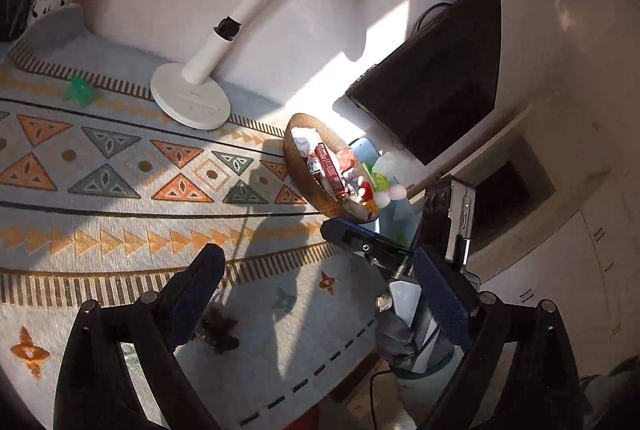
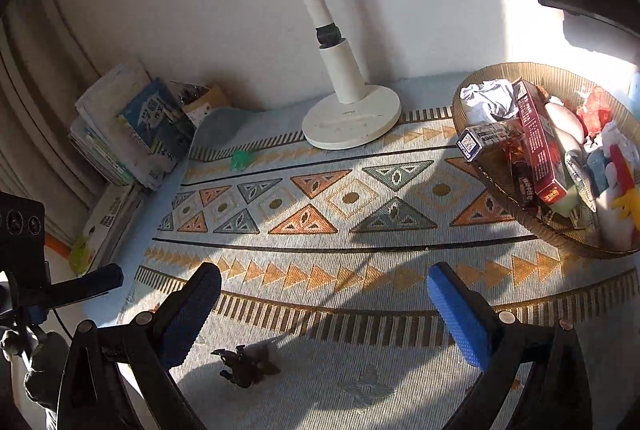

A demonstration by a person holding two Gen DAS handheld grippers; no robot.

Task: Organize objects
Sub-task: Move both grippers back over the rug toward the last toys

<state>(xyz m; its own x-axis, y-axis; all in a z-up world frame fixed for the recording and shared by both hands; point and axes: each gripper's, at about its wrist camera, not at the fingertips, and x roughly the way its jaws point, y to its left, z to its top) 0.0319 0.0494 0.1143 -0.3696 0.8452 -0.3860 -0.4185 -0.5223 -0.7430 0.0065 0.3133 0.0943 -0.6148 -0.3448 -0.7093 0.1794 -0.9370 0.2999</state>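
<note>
**Both claws apart above the patterned mat, holding nothing**

Left claw (image 1: pixel 320 286): blue-padded fingers (image 1: pixel 200 282) spread wide, nothing between them, hovering over the near part of the woven mat (image 1: pixel 120 197). Right claw (image 2: pixel 324 310): likewise spread, gripping nothing, over the same mat (image 2: pixel 320 230) on the tabletop.

Small dark brown toy figure (image 2: pixel 244 366) lying on the mat in shadow, near the front edge, just ahead of the right claw's left finger (image 2: pixel 192 310) and apart from it. Same figure (image 1: pixel 218 330) visible from the left wrist, close beside the left-hand finger; contact impossible to tell.

Small green toy (image 2: pixel 241 159) far back on the mat's striped border, near the white lamp base (image 2: pixel 352 125); also seen at the rear from the left wrist (image 1: pixel 80 93), well apart from both claws.

Woven basket (image 2: pixel 516 209) at the right side of the mat, filled with mixed items: a red box (image 2: pixel 538 145), a small box with a QR code (image 2: pixel 480 139) jutting over the rim, crumpled white paper (image 2: pixel 488 99), and a white plush toy with red and yellow parts (image 2: pixel 618 189). From the left wrist, the basket (image 1: pixel 304 185) at mid-right, right claw's body just beside it.

Stack of books (image 2: pixel 132 133) at the back left against the wall. Dark monitor (image 1: pixel 440 85) behind the basket.
</note>
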